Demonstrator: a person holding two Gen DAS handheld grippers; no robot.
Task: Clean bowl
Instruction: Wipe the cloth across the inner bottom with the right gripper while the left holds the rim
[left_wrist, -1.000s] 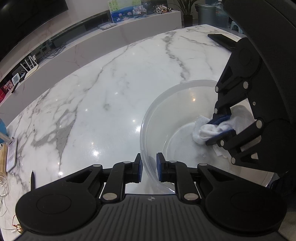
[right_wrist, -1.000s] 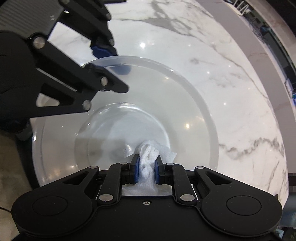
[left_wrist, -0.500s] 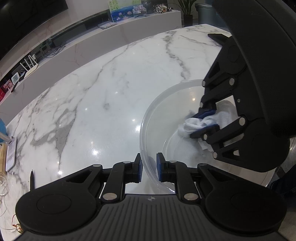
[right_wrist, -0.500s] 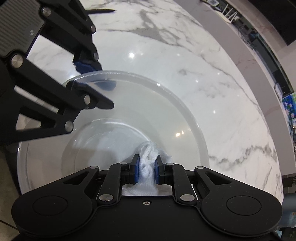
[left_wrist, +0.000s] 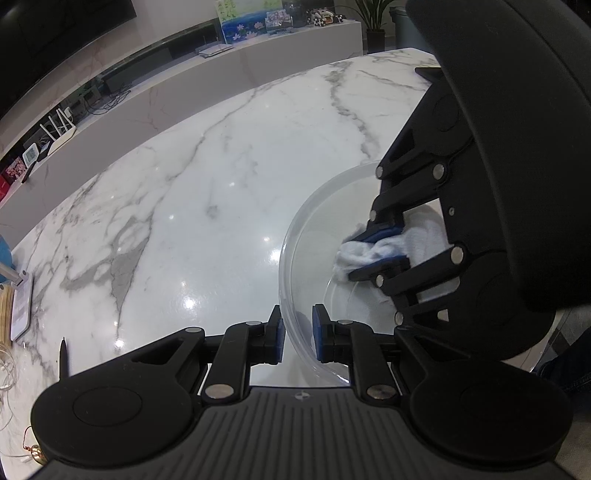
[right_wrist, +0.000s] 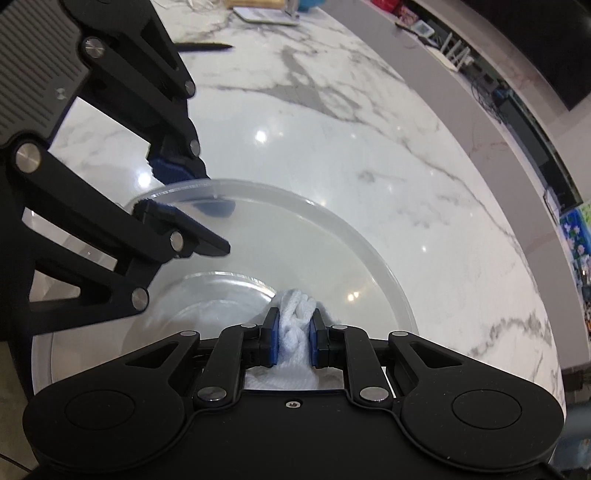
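Left gripper (left_wrist: 297, 334): closed on the wall of the bowl, one blue pad outside the rim and one inside; seen at lower centre of the left wrist view and at upper left of the right wrist view.
Right gripper (right_wrist: 293, 341): closed on the white cloth, blue pads pressed against both sides of it; it enters the left wrist view from the right edge.
Clear plastic bowl (left_wrist: 291, 240): upright on the marble tabletop, at right of centre in the left wrist view; it fills the lower centre of the right wrist view.
White cloth (right_wrist: 295, 332): bunched between the right gripper's pads, its tip inside the bowl against the inner wall near the edge of the flat base.
Marble tabletop (left_wrist: 192, 206): white with grey veins, glossy with lamp reflections.
Black pen (left_wrist: 62, 356): lies on the tabletop at lower left of the left wrist view, well apart from the bowl.
Router (left_wrist: 59, 129): white with upright antennas, on the low ledge at upper left of the left wrist view.
Potted plant (left_wrist: 375, 18): top edge, right of centre, left wrist view.
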